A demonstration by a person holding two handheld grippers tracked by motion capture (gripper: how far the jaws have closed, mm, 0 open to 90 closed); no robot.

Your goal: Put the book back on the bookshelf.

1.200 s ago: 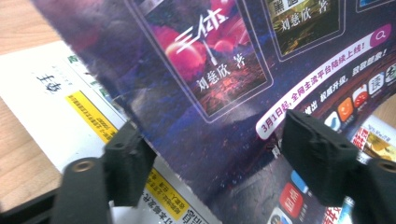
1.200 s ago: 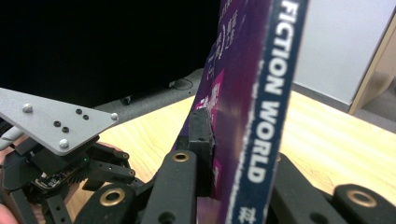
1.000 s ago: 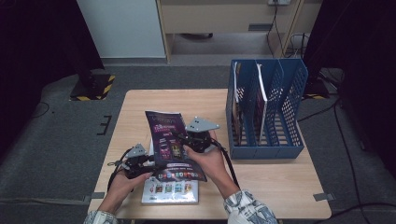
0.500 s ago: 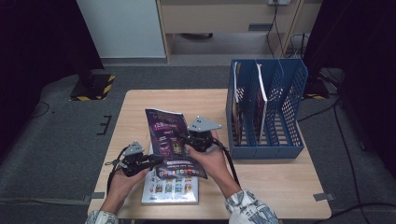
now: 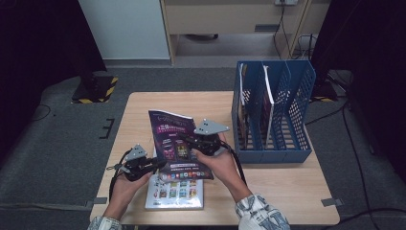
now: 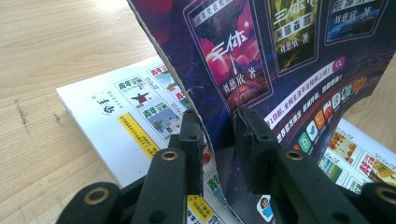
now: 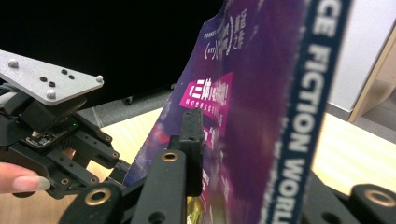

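while both grippers pinch the purple magazine (image 5: 178,143), it seemingly overhangs a white booklet (image 5: 174,194) near the blue rack (image 5: 292,120).

High view: above the near edge of the table (image 5: 287,191), facing forward and down. Left gripper view: close against the purple magazine (image 6: 280,60), looking down its cover. Right gripper view: close against the magazine's edge, looking upward. All three share the magazine.

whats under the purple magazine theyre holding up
A white magazine printed with small colourful cover pictures lies flat on the table beneath the purple magazine. Its near part shows; the far part is covered by the raised one.
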